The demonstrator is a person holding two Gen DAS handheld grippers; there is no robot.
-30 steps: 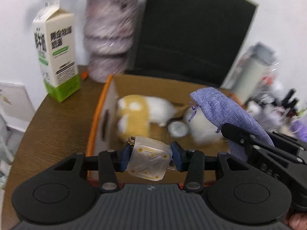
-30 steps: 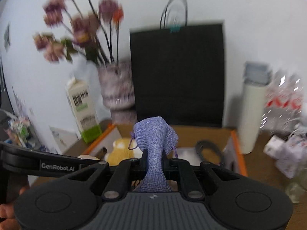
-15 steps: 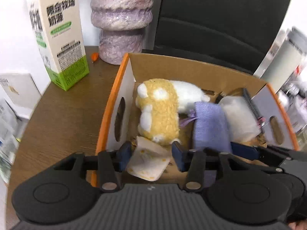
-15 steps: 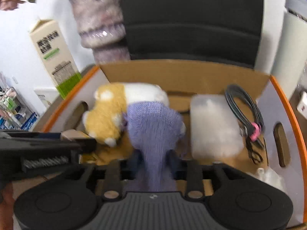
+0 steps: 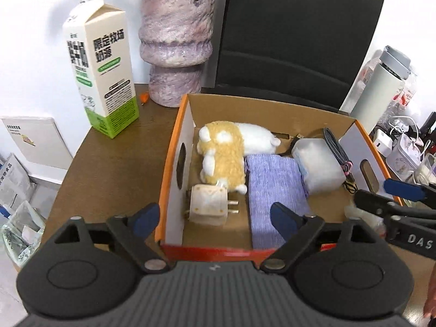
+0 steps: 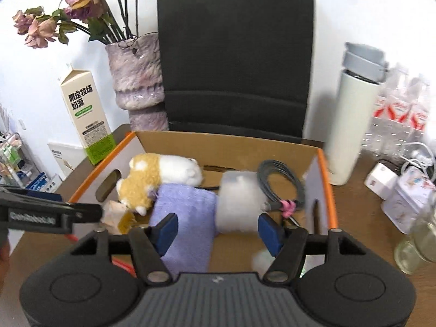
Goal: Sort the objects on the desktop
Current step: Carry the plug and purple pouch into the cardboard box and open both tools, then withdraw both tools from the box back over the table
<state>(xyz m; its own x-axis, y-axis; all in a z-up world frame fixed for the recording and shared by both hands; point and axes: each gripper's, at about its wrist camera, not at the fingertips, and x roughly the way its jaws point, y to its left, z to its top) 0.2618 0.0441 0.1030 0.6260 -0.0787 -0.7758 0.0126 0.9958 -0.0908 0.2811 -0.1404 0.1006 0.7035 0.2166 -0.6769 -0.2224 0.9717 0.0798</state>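
An orange-edged cardboard box (image 5: 174, 147) (image 6: 325, 179) holds a yellow-and-white plush toy (image 5: 223, 155) (image 6: 152, 175), a purple cloth pouch (image 5: 275, 188) (image 6: 188, 223), a cream plug adapter (image 5: 208, 204) (image 6: 115, 216), a white fluffy pack (image 5: 318, 167) (image 6: 239, 201) and a coiled grey cable (image 5: 336, 150) (image 6: 283, 182). My left gripper (image 5: 215, 219) hangs over the box's near end, its jaws opening, with the adapter lying loose below. My right gripper (image 6: 218, 230) is also opening above the pouch, and its pads are off the cloth.
A milk carton (image 5: 100, 70), a purple stone vase (image 5: 174, 38) with dried flowers and a black paper bag (image 5: 297, 35) stand behind the box. A white bottle (image 6: 354, 114), a charger (image 6: 380, 179), a small tin (image 6: 406, 199) and a glass jar (image 6: 417, 245) crowd the right.
Both grippers dipped over the box and opened. The adapter dropped from the left jaws into the box's near left corner; the pouch slid out of the right jaws and lies flat inside.
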